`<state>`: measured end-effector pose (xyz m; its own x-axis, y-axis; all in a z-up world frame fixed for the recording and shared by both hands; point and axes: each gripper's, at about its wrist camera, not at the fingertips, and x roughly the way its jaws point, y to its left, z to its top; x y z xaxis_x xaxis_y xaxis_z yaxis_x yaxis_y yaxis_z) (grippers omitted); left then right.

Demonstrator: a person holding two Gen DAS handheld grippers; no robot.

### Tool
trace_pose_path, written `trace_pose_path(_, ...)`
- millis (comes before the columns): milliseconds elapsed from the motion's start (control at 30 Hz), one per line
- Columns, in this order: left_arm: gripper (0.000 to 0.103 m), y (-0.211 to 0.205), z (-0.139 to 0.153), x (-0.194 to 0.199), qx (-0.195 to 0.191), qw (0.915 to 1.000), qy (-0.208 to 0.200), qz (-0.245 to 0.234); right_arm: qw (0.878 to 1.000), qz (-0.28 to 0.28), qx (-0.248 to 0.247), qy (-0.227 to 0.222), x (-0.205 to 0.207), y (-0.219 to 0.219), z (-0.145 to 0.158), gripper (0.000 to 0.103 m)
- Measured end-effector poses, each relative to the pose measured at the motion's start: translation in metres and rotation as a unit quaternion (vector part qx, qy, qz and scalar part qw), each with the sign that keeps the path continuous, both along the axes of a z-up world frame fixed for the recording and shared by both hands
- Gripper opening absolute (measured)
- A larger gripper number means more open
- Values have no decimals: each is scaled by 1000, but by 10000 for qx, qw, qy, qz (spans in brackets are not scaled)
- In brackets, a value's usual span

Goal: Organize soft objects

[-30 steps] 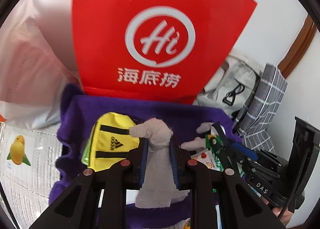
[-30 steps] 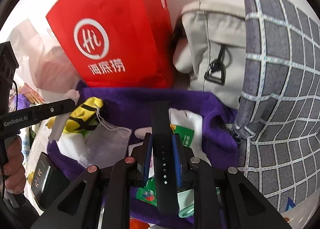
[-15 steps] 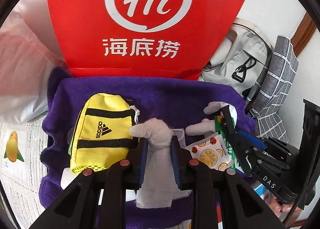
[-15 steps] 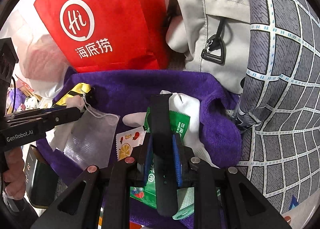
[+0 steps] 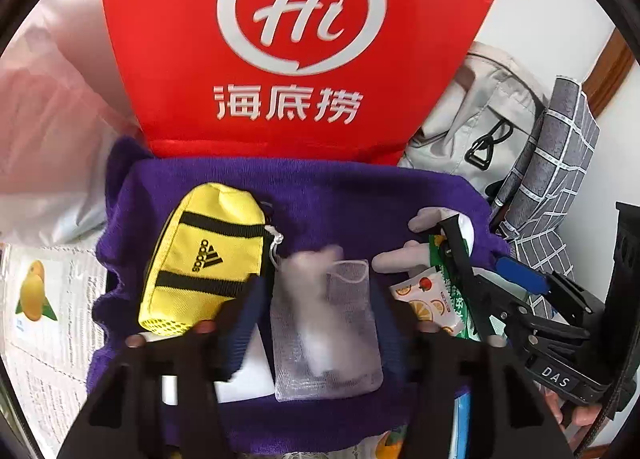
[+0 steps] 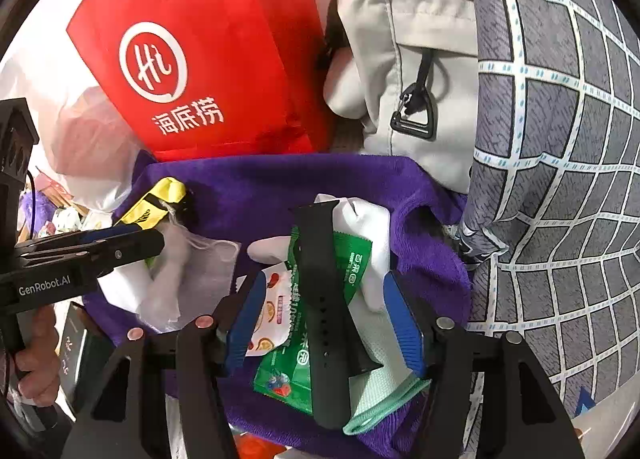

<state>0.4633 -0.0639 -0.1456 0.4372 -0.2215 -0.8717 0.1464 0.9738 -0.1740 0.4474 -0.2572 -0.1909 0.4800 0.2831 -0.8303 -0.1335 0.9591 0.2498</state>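
A purple towel (image 5: 320,195) lies spread in front of me and holds the soft items. My left gripper (image 5: 316,299) is open. A pale grey cloth piece (image 5: 316,299), blurred, lies loose between its fingers on a mesh pouch (image 5: 344,359). A yellow Adidas pouch (image 5: 204,255) sits to the left. My right gripper (image 6: 324,319) is open over a black watch strap (image 6: 324,299). The strap lies free on a green snack packet (image 6: 352,263) and a white sock (image 6: 372,227). The left gripper (image 6: 132,247) shows at the left of the right wrist view.
A red Haidilao paper bag (image 5: 300,47) stands behind the towel. A grey backpack (image 6: 416,71) and a grey checked cushion (image 6: 560,159) lean at the right. A plastic bag (image 5: 48,131) and newspaper (image 5: 40,299) lie at the left. A fruit-print sachet (image 5: 424,295) lies mid-towel.
Both grippers have opened. The left one let go of the grey cloth onto the mesh pouch. The right one let go of the black strap onto the green packet.
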Motion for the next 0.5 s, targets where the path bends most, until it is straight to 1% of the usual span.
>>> trace_pose_path(67, 56, -1, 4, -1, -1, 10000, -40, 14, 9999, -30, -89, -51, -1, 0, 4, 68)
trace_pose_path(133, 58, -1, 7, -3, -28, 10000, -70, -16, 9998, -43, -186, -63, -2, 0, 7, 70)
trace_pose_path(233, 61, -2, 13, -5, -17, 9999, -130, -17, 9996, -153, -254, -21, -3, -1, 11, 70)
trace_pose_path(333, 61, -3, 19, -8, -21, 9998, -186, -20, 9998, -189, -97, 34, -3, -2, 14, 70)
trace_pose_path(400, 62, -2, 25, -11, 28, 9996, -264, -17, 9997, -211, -90, 34, -4, -2, 17, 70)
trace_pose_path(500, 68, 0, 31, -13, 88, 9993, -356, 15, 9995, -230, -219, 63, -5, 0, 21, 70)
